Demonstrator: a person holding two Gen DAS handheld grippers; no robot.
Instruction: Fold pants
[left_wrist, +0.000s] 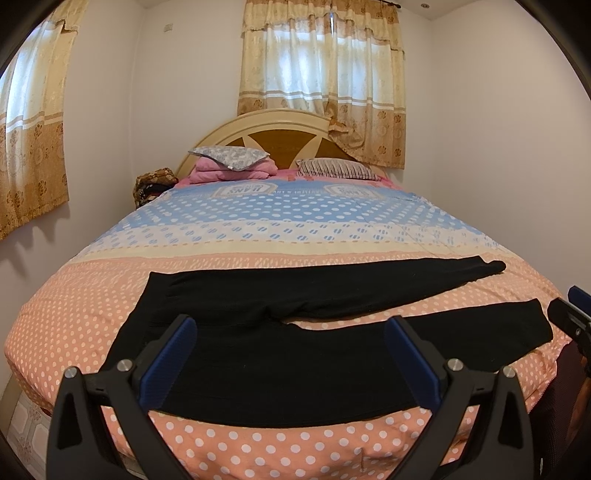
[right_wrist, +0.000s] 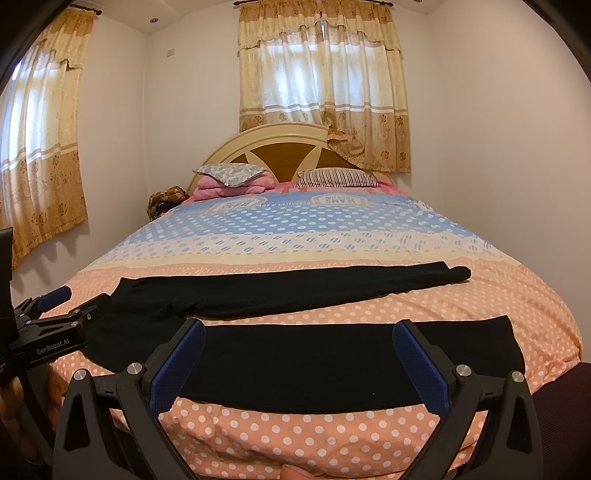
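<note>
Pink polka-dot bedding covers the near end of the bed (left_wrist: 258, 454), and over it both grippers hover with fingers spread wide, holding nothing: the left gripper (left_wrist: 291, 325) above the hip end, the right gripper (right_wrist: 300, 328) above the near leg. Black pants (left_wrist: 295, 365) lie flat and unfolded across the bed, waist to the left, legs running right and splayed apart in a narrow V. Farther back sit pillows (right_wrist: 334, 178), a curved headboard (right_wrist: 284, 142) and curtains (right_wrist: 325, 85).
</note>
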